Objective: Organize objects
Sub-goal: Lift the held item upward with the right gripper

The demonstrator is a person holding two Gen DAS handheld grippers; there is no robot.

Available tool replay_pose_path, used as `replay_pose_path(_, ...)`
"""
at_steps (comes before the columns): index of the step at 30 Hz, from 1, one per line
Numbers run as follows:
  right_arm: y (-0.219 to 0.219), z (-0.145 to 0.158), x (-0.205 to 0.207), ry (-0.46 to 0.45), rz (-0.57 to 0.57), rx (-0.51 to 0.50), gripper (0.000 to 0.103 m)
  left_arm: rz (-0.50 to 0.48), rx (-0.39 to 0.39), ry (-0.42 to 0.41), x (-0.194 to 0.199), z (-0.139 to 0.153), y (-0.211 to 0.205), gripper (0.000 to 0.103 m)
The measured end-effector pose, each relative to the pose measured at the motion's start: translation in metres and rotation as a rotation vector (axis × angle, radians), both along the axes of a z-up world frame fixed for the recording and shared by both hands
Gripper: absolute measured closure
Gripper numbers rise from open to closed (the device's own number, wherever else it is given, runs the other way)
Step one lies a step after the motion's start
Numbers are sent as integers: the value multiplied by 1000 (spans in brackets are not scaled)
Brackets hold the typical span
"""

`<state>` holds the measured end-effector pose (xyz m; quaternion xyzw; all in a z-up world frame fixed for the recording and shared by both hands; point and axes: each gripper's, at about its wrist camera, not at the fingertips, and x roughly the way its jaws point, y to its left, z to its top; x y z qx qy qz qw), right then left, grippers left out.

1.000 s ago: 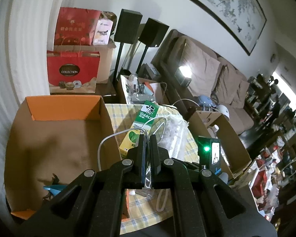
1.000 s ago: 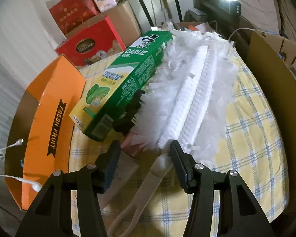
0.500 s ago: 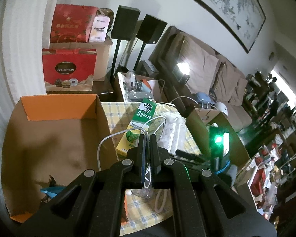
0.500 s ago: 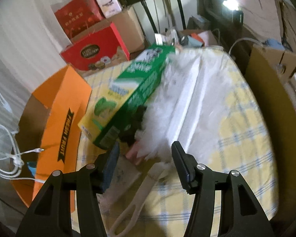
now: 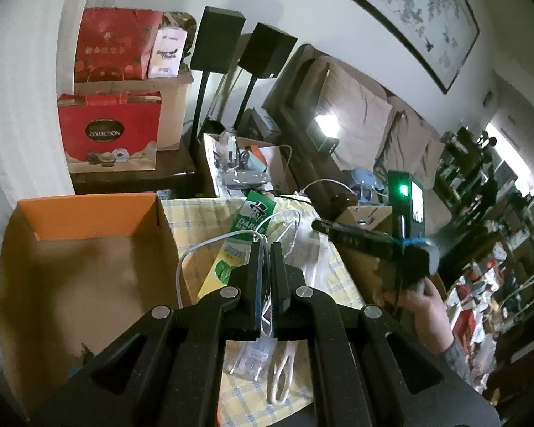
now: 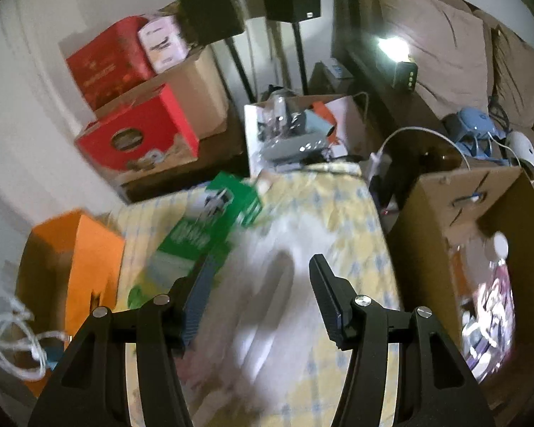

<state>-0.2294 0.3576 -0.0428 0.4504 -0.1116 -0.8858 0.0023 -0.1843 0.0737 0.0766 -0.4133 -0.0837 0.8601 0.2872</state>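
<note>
**Earphone cable pinched in my left claw, beside the open box**

Earphone cable [image 5: 210, 245] runs white through my left gripper [image 5: 265, 259], whose jaws are closed on it. It loops up and leftward over the rim of the orange-edged cardboard box [image 5: 85, 220], which sits just left of the claw, so my left hand is the nearer one for a drop there, I judge. My right gripper [image 6: 258, 277] hangs spread wide and empty above the checked tablecloth [image 6: 356, 220]. Below it the white duster [image 6: 277, 284] is smeared by blur. Farther on, the green toothpaste carton [image 5: 247, 227] points away from me. The box's near floor is hidden behind my claw.
</note>
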Motion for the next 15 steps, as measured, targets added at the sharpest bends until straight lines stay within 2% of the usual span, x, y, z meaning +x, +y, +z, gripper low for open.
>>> replay_pose_path(7,22,-7,-55,-22,-39,-52,46,17,-3,-10,-22,-7,10,100)
replay_pose_path(15,30,-46,-121,-117,-78,-124,45,21,-23,3,-34,-10,17,100)
